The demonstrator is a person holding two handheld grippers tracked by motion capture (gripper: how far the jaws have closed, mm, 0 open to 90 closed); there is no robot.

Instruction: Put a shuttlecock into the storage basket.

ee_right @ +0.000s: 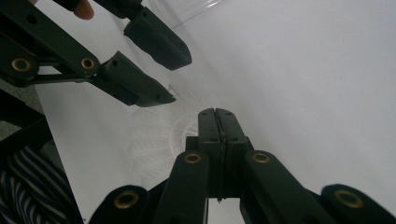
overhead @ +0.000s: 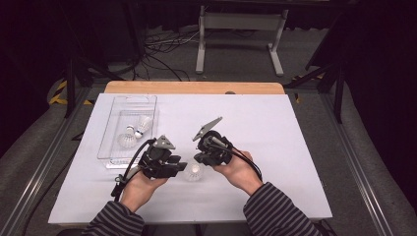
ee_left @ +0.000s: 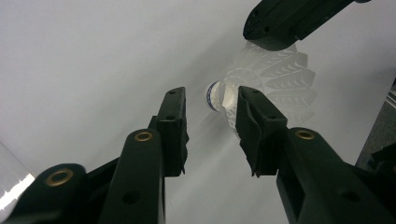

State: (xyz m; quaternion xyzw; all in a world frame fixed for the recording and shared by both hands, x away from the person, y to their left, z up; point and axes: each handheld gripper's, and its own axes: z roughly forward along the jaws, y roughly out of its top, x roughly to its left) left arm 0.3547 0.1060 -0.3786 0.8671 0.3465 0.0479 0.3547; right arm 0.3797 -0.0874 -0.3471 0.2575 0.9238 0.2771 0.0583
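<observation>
Striped sleeves point(overhead: 282, 211) at bottom edge of high view. White shuttlecock point(overhead: 194, 172) low centre on white table point(overhead: 275, 147): feathered skirt, cork tip with blue band. Left gripper point(ee_left: 210, 105) jaws parted around tip, not pressing. Right gripper point(ee_right: 217, 116) jaws shut on skirt edge.

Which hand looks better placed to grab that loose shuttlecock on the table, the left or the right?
Probably the left. The left claw stands open with the shuttlecock cork between its jaws, not yet pinched. The right claw is shut, its tip resting at the feather skirt, so it would have to open first.
</observation>
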